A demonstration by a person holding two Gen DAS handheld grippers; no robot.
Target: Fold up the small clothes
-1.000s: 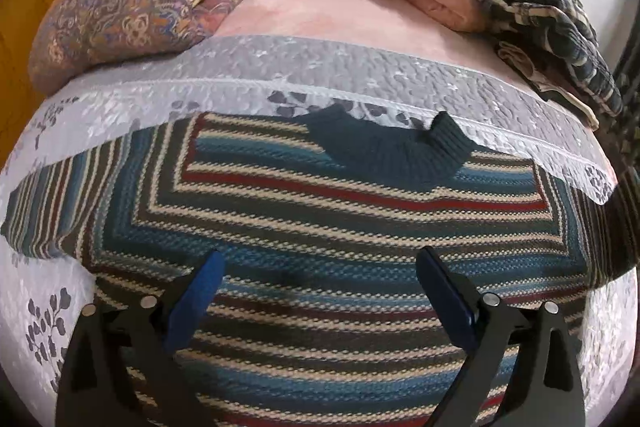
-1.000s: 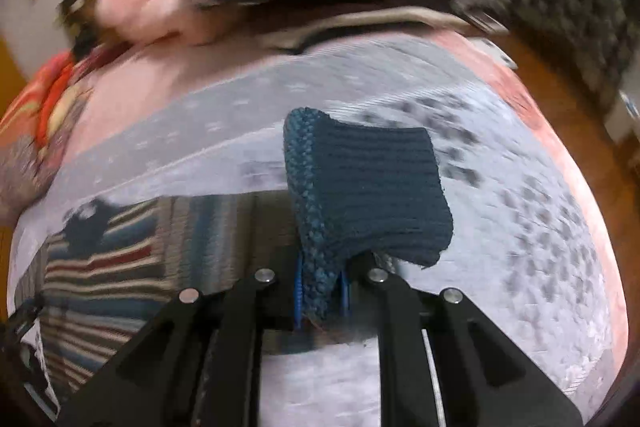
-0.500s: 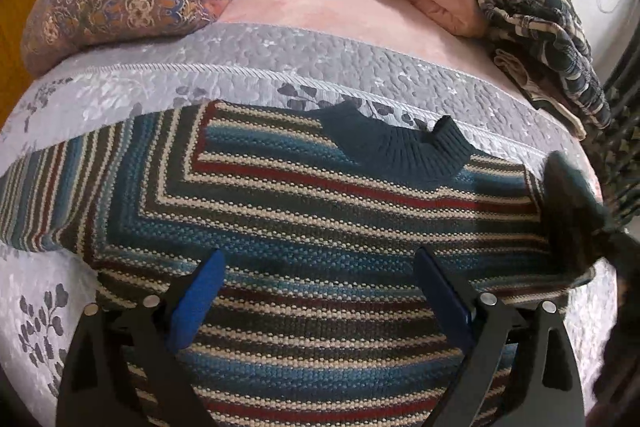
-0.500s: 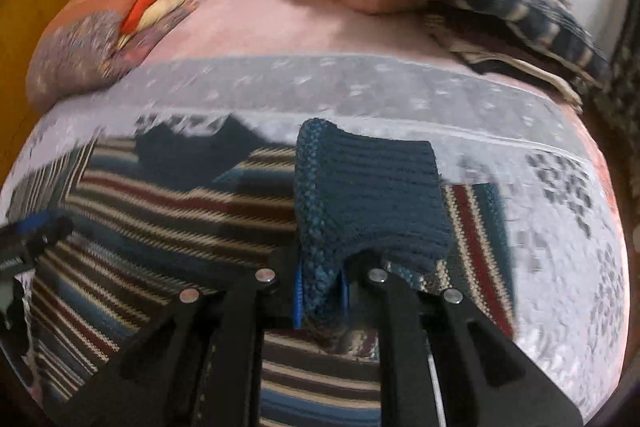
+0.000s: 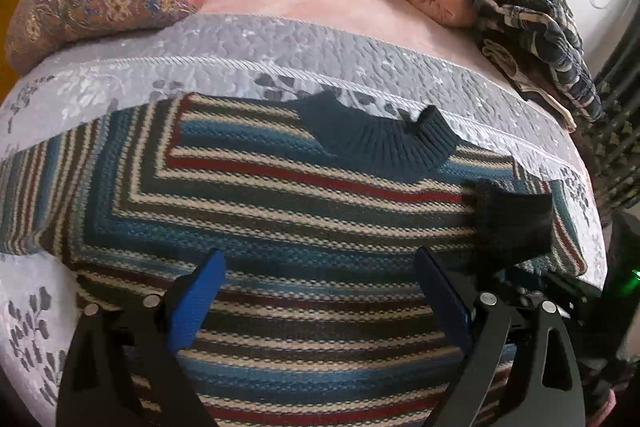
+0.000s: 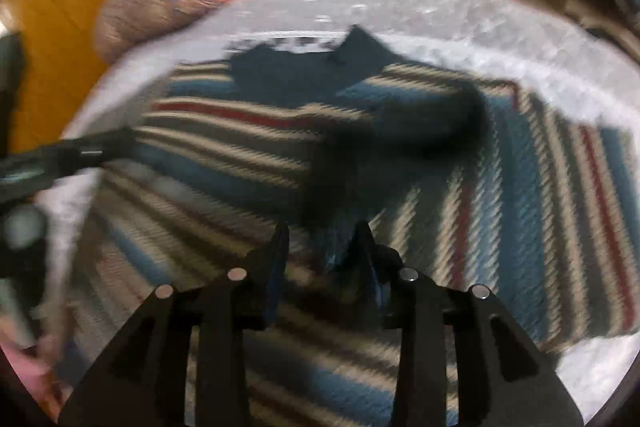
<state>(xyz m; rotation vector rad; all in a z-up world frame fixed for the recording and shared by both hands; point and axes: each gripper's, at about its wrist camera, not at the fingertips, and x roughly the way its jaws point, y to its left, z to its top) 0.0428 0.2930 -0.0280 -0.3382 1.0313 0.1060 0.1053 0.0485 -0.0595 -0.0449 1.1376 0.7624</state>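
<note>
Two tools were in view over one striped sweater [image 5: 304, 211], which lay spread flat on the grey quilted bedspread [image 5: 280, 55] of a bed, collar [image 5: 384, 143] toward the pillows. The left tool [image 5: 320, 291] was held above the lower body of the sweater with its blue-padded fingers [image 5: 196, 291] set wide apart and nothing between them. The right tool [image 6: 320, 247] was seen in a blurred picture; its fingers stood a little apart, and whether cloth was pinched between them could not be told for certain, though a gap appeared open and the dark cuff [image 6: 404, 143] lay just ahead of the tips rather than clearly inside them.

The right sleeve was found folded inward, with its dark cuff [image 5: 512, 223] resting on the chest of the sweater below and to the right of the collar. The left sleeve [image 5: 28, 195] was extended outward across the bedspread, not yet folded.

The step in hand was judged to be the laying-down of the right sleeve across the body. About a third of the fold was judged complete. For the next move, the left sleeve would need to be gripped near its end by the left tool, carried inward, and laid flat across the chest. Care would be required that the first sleeve was not dragged out of place.
</note>
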